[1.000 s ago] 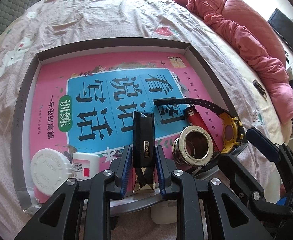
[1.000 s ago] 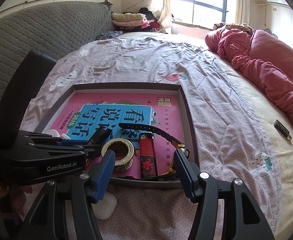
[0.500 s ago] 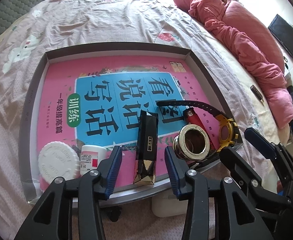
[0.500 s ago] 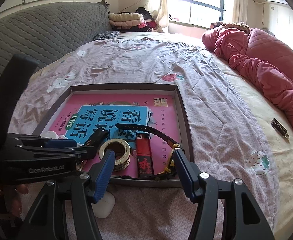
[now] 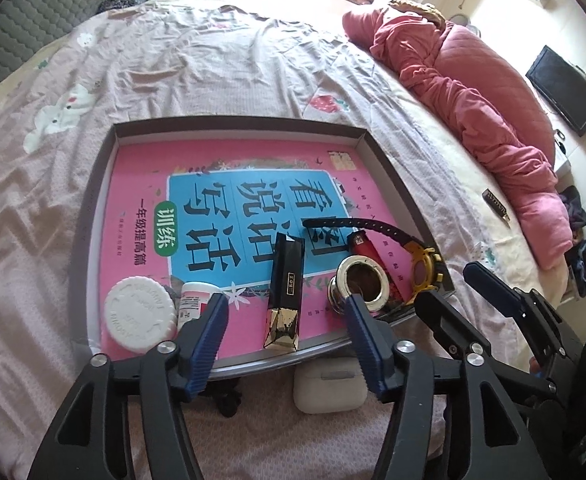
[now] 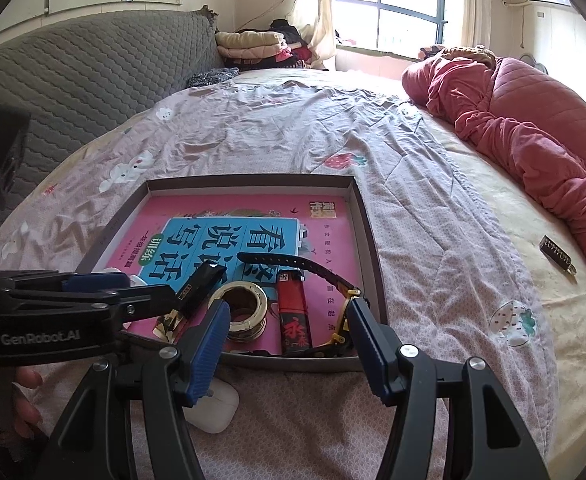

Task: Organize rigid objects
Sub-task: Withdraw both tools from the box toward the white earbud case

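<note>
A grey tray (image 5: 389, 168) (image 6: 367, 224) lined with a pink book lies on the bed. In it lie a black-and-gold box (image 5: 285, 288) (image 6: 197, 288), a gold tape roll (image 5: 359, 288) (image 6: 245, 312), a red lighter (image 5: 367, 246) (image 6: 293, 316), a black-and-yellow watch (image 5: 421, 268) (image 6: 321, 276), a white jar (image 5: 139, 316) and a small white bottle (image 5: 193, 300). My left gripper (image 5: 287, 344) is open and empty, just in front of the box. My right gripper (image 6: 287, 348) is open and empty over the tray's near edge. A white earbud case (image 5: 329, 386) (image 6: 217, 408) lies on the sheet before the tray.
A small dark key tag (image 6: 557, 258) (image 5: 495, 202) lies on the sheet at the right. A red quilt (image 6: 533, 128) is bunched along the right side. A grey padded headboard (image 6: 73, 80) stands at the left. Folded clothes (image 6: 253, 46) lie at the far end.
My left gripper has let go of the black-and-gold box, opened wide and drawn back. The box now lies in the tray. The right gripper has pulled back a little.
</note>
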